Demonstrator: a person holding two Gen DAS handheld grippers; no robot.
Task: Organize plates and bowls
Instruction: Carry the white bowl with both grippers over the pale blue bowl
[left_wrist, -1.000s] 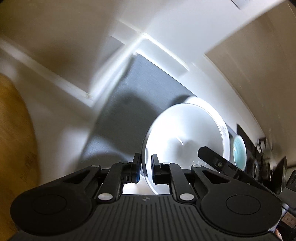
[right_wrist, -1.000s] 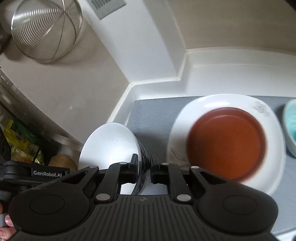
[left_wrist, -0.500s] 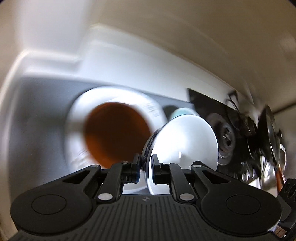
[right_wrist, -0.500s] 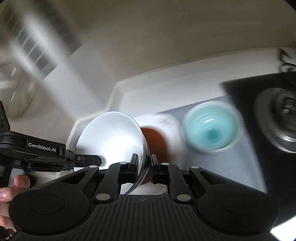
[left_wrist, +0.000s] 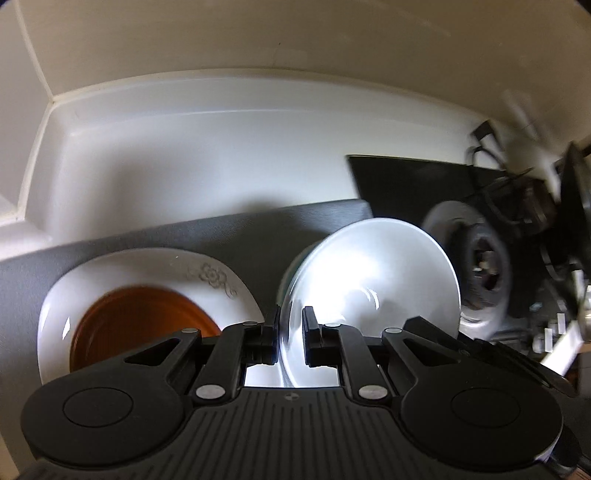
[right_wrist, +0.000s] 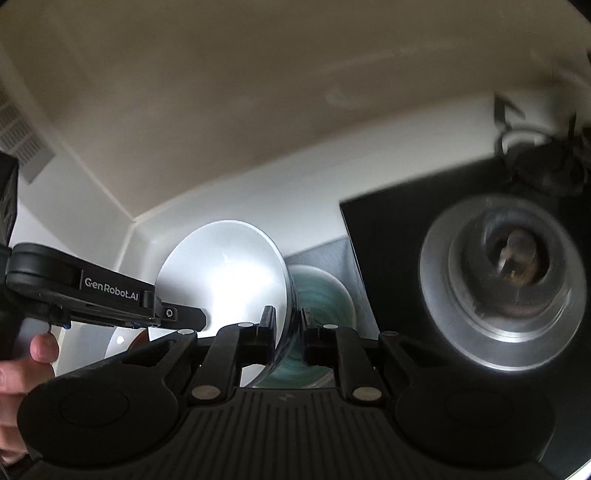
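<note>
White bowl (left_wrist: 373, 273), plain and glossy, tilted with its opening facing the viewer, rim clamped near its lower edge; seen from the other side (right_wrist: 225, 273) it sits directly in front of the teal bowl (right_wrist: 325, 295), which shows ringed glaze and rests on the grey mat (left_wrist: 229, 236). Left on the mat lies a white plate (left_wrist: 155, 269) with a floral motif, carrying a brown dish (left_wrist: 140, 317).

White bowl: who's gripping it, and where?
Both: left gripper and right gripper each pinch the white bowl by its rim, at opposite sides.
</note>
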